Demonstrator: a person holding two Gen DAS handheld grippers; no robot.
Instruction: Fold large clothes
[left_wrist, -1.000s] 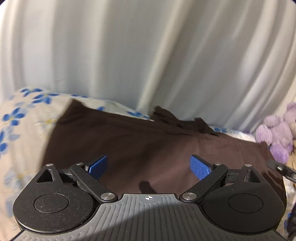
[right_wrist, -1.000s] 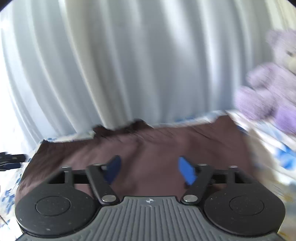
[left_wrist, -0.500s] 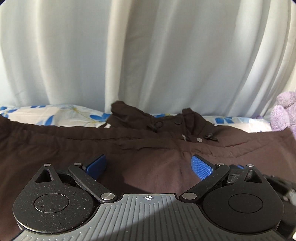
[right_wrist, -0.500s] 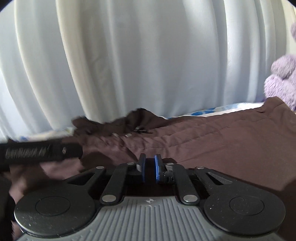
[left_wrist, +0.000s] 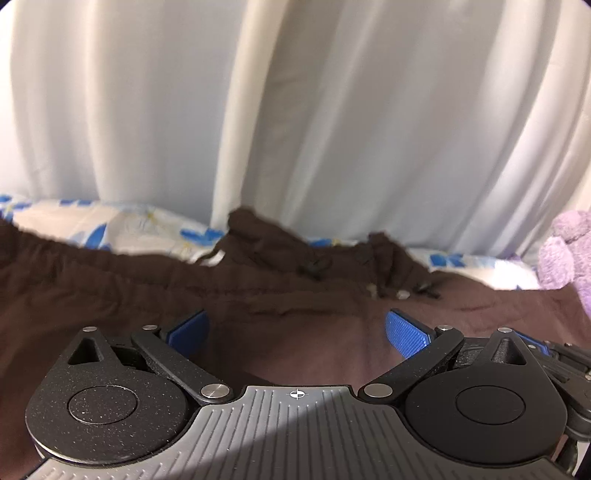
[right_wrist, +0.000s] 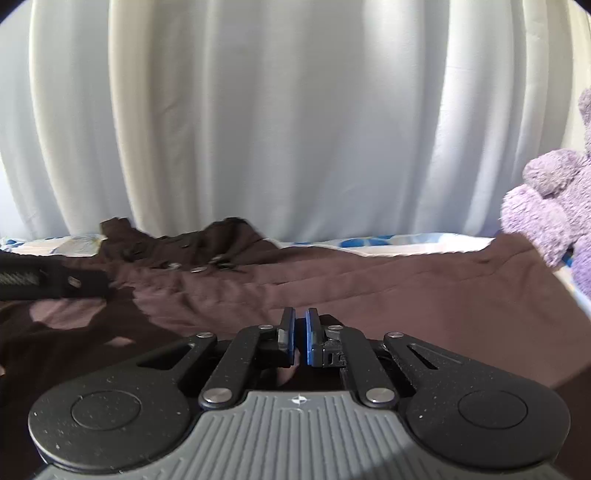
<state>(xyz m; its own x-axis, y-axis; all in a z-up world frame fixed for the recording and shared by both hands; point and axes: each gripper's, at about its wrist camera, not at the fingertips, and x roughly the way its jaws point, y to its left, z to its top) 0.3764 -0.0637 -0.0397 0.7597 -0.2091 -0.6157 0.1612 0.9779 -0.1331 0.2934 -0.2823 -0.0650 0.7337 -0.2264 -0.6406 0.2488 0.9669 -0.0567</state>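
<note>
Jaws of the left gripper (left_wrist: 297, 330) stand wide apart over a dark brown garment (left_wrist: 110, 295), while the right gripper (right_wrist: 300, 338) has its jaws pinched nearly together, fabric apparently between them; the garment lies spread across a floral-sheeted bed (left_wrist: 122, 225), long axis running left to right before white curtains (right_wrist: 295, 129)

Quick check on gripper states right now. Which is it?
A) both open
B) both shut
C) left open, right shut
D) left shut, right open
C: the left gripper has its blue fingers spread wide over the brown garment, while the right gripper has its fingers nearly together; whether they pinch any cloth is not clear.
</note>
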